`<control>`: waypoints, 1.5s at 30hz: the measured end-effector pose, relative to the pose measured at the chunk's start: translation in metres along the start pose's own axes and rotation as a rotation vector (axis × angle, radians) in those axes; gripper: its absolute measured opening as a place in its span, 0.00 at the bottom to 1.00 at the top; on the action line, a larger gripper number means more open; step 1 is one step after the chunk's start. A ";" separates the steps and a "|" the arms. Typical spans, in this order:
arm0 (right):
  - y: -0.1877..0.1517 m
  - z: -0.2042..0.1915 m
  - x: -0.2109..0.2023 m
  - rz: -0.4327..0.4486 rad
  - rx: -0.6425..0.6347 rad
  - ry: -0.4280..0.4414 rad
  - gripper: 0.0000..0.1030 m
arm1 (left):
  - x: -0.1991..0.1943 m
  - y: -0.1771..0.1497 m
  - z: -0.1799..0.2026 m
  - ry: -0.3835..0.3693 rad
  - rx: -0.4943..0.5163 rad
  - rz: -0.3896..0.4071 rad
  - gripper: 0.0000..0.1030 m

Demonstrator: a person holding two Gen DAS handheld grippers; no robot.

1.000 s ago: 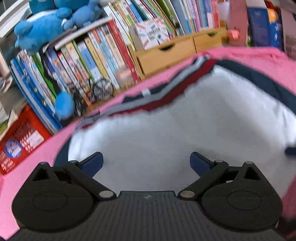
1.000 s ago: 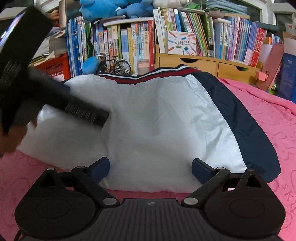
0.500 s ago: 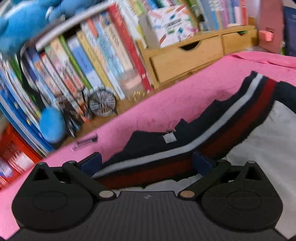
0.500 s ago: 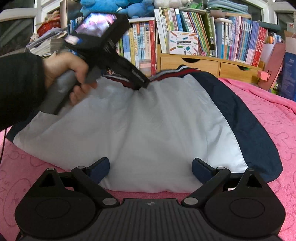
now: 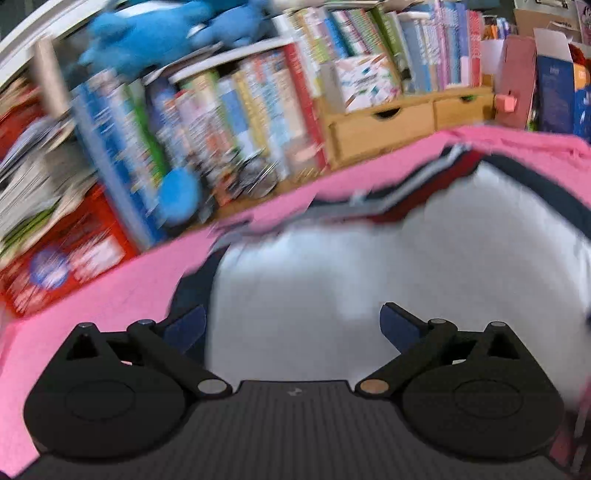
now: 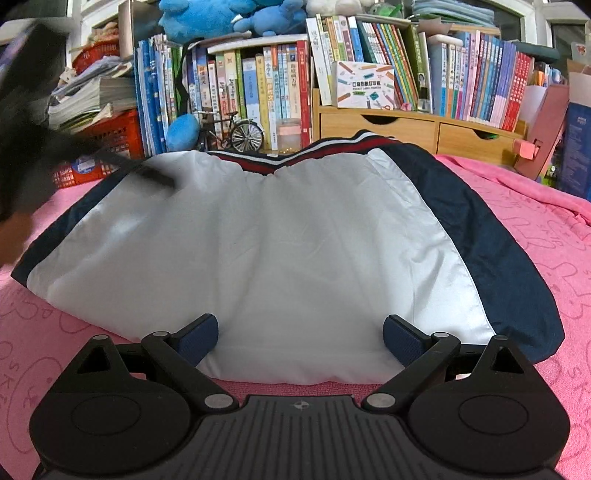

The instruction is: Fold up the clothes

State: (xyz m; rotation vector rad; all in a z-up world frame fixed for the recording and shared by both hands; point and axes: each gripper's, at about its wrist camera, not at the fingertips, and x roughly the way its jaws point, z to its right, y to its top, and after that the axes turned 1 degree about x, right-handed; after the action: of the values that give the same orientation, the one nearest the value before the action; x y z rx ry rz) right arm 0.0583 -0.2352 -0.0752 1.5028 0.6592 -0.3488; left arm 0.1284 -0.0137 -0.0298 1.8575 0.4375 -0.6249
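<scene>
Jacket [image 6: 280, 251], white with navy sides, lies flat on the pink blanket [image 6: 535, 221]; right tool [image 6: 300, 338] gapes empty at its hem, left tool [image 5: 291, 323] open above it

White garment [image 6: 266, 258] with navy side panels and a red, white and navy striped band [image 6: 295, 157]. Pink cloth [image 6: 535, 221] beneath, faintly patterned with darker pink outlines. Blue plush toys [image 6: 207, 16]; red crate [image 5: 74, 251], possibly labelled, blurred.
</scene>
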 end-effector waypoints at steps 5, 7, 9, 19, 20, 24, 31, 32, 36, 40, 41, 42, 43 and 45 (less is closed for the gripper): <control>-0.001 0.001 -0.001 0.003 0.005 -0.002 0.95 | -0.018 -0.073 -0.040 0.094 -0.070 -0.065 1.00; -0.001 0.001 0.000 0.004 0.008 -0.006 0.96 | -0.027 -0.090 -0.059 0.093 -0.180 -0.066 1.00; -0.001 0.001 0.001 0.004 0.012 -0.013 0.98 | -0.032 -0.100 -0.069 0.078 -0.251 -0.050 1.00; -0.007 -0.006 -0.024 0.094 0.029 0.014 1.00 | -0.041 -0.097 -0.029 0.265 -0.059 0.053 1.00; -0.005 -0.015 -0.025 0.093 0.003 0.033 1.00 | -0.041 -0.098 -0.029 0.269 -0.055 0.054 1.00; 0.003 -0.043 -0.015 0.079 -0.063 0.074 1.00 | -0.041 -0.099 -0.033 0.254 -0.074 0.050 1.00; -0.002 0.017 -0.016 0.033 0.064 0.041 1.00 | -0.043 -0.102 -0.036 0.228 -0.113 0.041 1.00; -0.006 0.032 -0.017 0.034 0.079 -0.061 1.00 | -0.043 -0.102 -0.035 0.230 -0.110 0.042 1.00; -0.023 0.106 -0.036 0.081 0.293 -0.152 1.00 | -0.044 -0.101 -0.035 0.232 -0.109 0.044 1.00; -0.033 0.158 -0.056 0.145 0.570 0.031 1.00 | -0.060 -0.087 -0.043 0.136 -0.203 0.028 0.97; -0.033 0.162 -0.055 0.147 0.585 0.051 1.00 | -0.070 -0.080 -0.044 0.079 -0.238 0.060 0.97; -0.033 0.166 -0.054 0.150 0.598 0.071 1.00 | -0.082 -0.071 -0.041 0.010 -0.256 0.114 0.98; -0.033 0.169 -0.052 0.152 0.611 0.091 1.00 | -0.089 -0.061 -0.035 -0.032 -0.248 0.143 0.99; -0.031 0.169 -0.049 0.154 0.598 0.098 1.00 | -0.096 -0.038 -0.011 -0.053 -0.176 0.194 1.00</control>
State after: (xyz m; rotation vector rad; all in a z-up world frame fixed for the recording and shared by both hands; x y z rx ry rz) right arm 0.0333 -0.4114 -0.0806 2.1390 0.5334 -0.3744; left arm 0.0325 0.0092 0.0036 1.6872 0.2646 -0.4875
